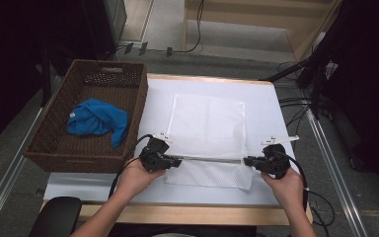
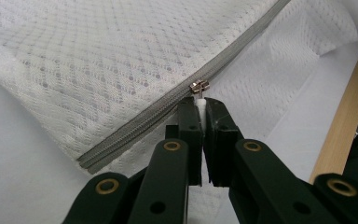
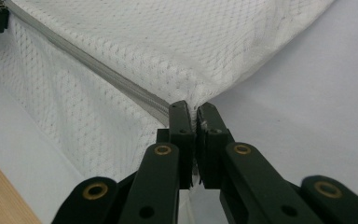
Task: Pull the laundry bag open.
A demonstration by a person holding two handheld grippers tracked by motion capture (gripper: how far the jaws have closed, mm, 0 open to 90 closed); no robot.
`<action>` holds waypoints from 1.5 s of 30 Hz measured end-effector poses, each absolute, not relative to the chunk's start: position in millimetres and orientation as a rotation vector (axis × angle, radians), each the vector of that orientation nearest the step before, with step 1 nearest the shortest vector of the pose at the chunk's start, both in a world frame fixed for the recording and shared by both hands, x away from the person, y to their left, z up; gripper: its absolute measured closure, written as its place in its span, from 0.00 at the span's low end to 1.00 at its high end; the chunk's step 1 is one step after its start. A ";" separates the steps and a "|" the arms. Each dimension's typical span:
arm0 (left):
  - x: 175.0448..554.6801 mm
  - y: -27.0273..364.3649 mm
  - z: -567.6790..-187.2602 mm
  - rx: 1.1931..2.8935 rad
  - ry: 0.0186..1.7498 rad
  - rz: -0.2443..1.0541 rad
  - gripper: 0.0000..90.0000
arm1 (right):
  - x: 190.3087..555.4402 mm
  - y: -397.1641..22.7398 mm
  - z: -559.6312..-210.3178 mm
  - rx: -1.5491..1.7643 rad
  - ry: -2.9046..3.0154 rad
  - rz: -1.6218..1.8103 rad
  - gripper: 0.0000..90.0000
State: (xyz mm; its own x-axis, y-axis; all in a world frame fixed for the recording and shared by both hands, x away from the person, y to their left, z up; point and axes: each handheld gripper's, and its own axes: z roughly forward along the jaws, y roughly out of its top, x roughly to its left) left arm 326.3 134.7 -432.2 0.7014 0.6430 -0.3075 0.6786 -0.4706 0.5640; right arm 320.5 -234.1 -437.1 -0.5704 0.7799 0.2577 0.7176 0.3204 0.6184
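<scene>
flat white mesh zippered laundry bag (image 1: 208,131) was laid on white table top (image 1: 271,103), beside brown wicker basket (image 1: 49,143). left gripper (image 2: 202,106) jaws were clamped on white zipper pull tab (image 2: 200,108). right gripper (image 3: 192,110) jaws were pinched shut on bag's corner at grey zipper (image 3: 98,70) end.

Basket (image 1: 54,143) walls off left side; bare table (image 1: 276,106) right, passable.
</scene>
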 end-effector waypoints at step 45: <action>313.4 146.0 -428.0 2.212 1.099 -0.008 0.97 | 320.2 -237.1 -436.3 1.434 2.463 1.078 0.98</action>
